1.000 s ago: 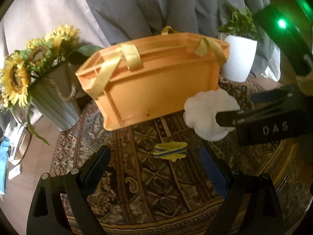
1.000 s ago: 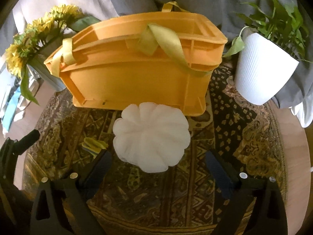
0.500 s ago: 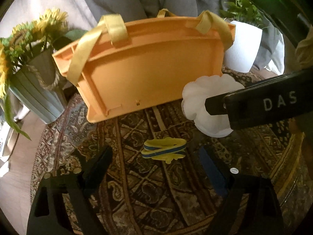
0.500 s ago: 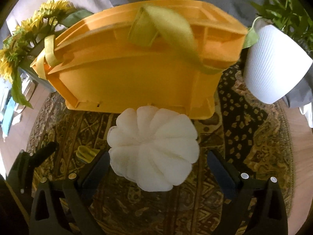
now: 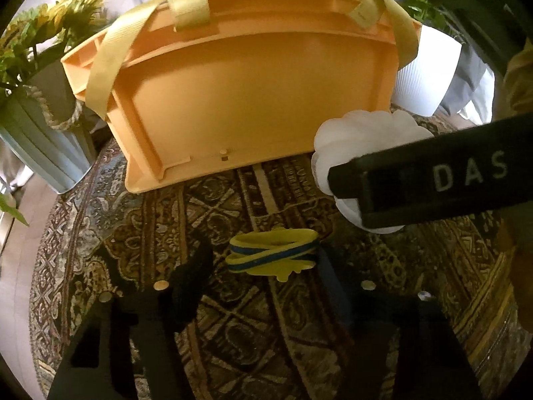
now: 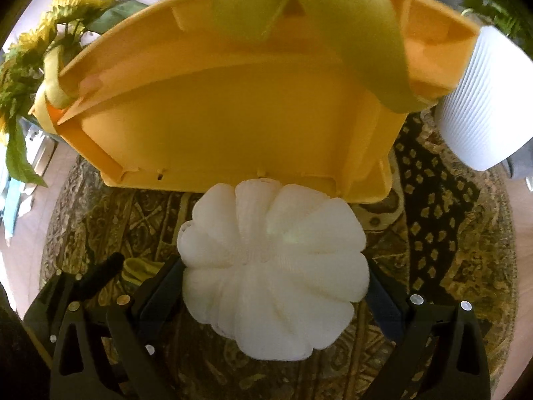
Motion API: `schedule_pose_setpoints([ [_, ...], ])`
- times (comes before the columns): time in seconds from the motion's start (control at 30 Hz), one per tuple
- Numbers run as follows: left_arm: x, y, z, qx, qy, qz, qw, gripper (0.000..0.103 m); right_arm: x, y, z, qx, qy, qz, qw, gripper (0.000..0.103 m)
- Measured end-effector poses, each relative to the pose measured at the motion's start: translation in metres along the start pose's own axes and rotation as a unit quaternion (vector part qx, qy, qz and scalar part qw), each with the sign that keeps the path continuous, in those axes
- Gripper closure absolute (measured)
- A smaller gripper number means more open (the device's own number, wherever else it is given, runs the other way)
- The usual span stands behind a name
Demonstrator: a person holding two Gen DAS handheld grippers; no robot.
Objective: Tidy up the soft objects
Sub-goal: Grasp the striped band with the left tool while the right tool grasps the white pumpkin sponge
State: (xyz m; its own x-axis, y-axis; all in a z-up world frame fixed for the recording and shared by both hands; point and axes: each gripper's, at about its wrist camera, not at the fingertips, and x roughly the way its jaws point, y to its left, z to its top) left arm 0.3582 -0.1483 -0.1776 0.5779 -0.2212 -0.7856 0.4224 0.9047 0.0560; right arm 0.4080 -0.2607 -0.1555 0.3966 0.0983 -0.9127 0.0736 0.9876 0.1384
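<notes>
Both grippers spread wide, the right gripper brackets a white pumpkin cushion at the orange crate's near wall and the left gripper straddles a yellow-and-blue band mid-rug; an off-centre squeeze could pop the cushion free, or a dangling strap snag it.

Bare patterned rug lay open from 6 to 9 o'clock of the yellow-and-blue band, leaving the left gripper a free way in. At its 12 o'clock the orange crate walled off the far side. At 2 o'clock the right gripper and the white pumpkin cushion blocked the way, with the sunflower bucket at 10 o'clock and the white ribbed pot beyond the crate's right end.
</notes>
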Motion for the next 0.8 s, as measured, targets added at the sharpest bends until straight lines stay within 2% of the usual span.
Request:
schedule_pose_setpoints([
  [0.07,0.000,0.000,0.000,-0.001,0.001,-0.007,1.0000,0.049,0.004,-0.003,-0.001,0.011,0.004,0.010,1.000,0.003],
  [0.33,-0.004,0.006,0.000,-0.016,-0.004,-0.008,0.9998,0.050,0.012,0.001,-0.009,0.024,-0.006,0.022,0.999,0.013],
  [0.8,-0.034,0.027,0.012,-0.049,-0.038,0.009,0.9981,0.050,-0.009,-0.002,-0.034,0.042,-0.035,0.022,0.998,0.015],
])
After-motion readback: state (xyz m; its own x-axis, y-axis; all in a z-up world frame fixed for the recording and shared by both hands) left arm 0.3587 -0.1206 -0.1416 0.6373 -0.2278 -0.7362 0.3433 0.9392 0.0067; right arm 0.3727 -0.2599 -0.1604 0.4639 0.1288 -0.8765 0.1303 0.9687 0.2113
